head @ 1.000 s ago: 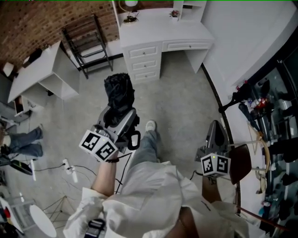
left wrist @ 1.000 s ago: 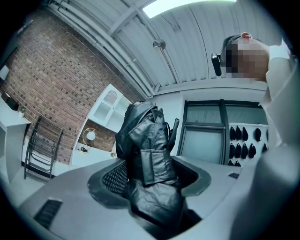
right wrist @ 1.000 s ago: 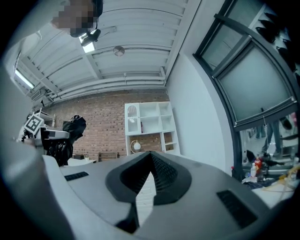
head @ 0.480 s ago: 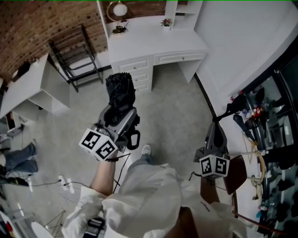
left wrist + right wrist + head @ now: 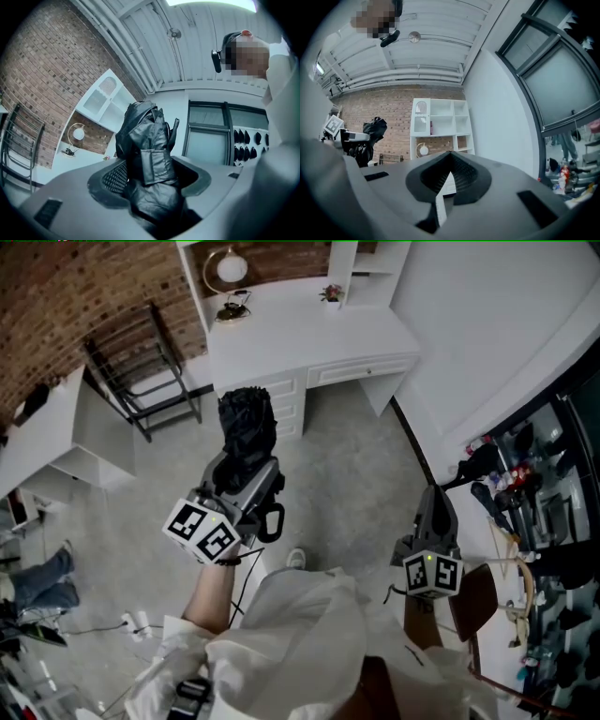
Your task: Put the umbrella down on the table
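Note:
A folded black umbrella (image 5: pixel 246 427) stands up out of my left gripper (image 5: pixel 246 471), which is shut on its lower part. In the left gripper view the umbrella (image 5: pixel 145 140) fills the space between the jaws, its strap wrapped round it. The white desk with drawers (image 5: pixel 300 329) stands ahead by the brick wall, and the umbrella hangs in front of its drawers, over the floor. My right gripper (image 5: pixel 436 504) is at the right, jaws together with nothing between them. The right gripper view shows the umbrella (image 5: pixel 370 133) far to the left.
A black folding rack (image 5: pixel 141 371) leans left of the desk, and a low white shelf unit (image 5: pixel 47 427) stands further left. A round lamp (image 5: pixel 232 266) and small ornaments sit on the desk. A curved counter with bottles (image 5: pixel 520 488) runs along the right. A person's legs (image 5: pixel 37 577) show at the left.
The desk has come nearer and lower in the head view as I walk toward it. Both grippers move forward with me; the umbrella stays held in the left one.

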Tool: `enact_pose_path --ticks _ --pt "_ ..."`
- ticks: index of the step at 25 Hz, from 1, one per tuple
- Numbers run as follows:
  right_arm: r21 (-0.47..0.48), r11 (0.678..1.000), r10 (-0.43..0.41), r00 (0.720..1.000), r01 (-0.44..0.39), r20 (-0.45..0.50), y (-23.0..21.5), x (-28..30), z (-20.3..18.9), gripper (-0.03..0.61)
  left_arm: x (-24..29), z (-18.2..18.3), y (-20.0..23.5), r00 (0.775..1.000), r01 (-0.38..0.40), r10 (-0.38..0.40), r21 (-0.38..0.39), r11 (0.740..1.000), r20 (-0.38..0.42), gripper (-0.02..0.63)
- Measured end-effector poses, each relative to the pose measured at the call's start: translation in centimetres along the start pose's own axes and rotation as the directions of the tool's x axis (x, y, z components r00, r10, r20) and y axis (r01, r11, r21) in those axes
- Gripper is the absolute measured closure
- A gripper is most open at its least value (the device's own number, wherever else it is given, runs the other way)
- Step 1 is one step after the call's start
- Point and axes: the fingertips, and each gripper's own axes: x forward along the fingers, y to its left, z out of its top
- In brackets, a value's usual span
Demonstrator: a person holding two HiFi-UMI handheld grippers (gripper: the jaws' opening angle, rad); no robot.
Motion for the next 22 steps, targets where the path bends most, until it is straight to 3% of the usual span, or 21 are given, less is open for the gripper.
enact_pose_path --ticks 5,16,22 --pt "-0.004 1.0 -0.013 1.0 0.013 0.004 0.2 3.8 -0.2 0.56 2.9 0.5 3.2 1.0 0.011 -0.011 -0.003 1.0 -0.01 0.321" --pt "0.008 1.0 -0.005 1.0 0.005 -0.008 -1.2 7.4 -1.8 0.56 6.4 -0.3 5.0 1.0 0.006 -0.006 -0.005 1.0 -0.024 0.322" --pt "0.021 0.999 0.025 1.0 -0.025 0.004 -3.6 13.6 -2.5 0.56 11.8 -0.4 7.2 1.0 -0.014 0.014 0.009 1.0 -0.022 0.322"
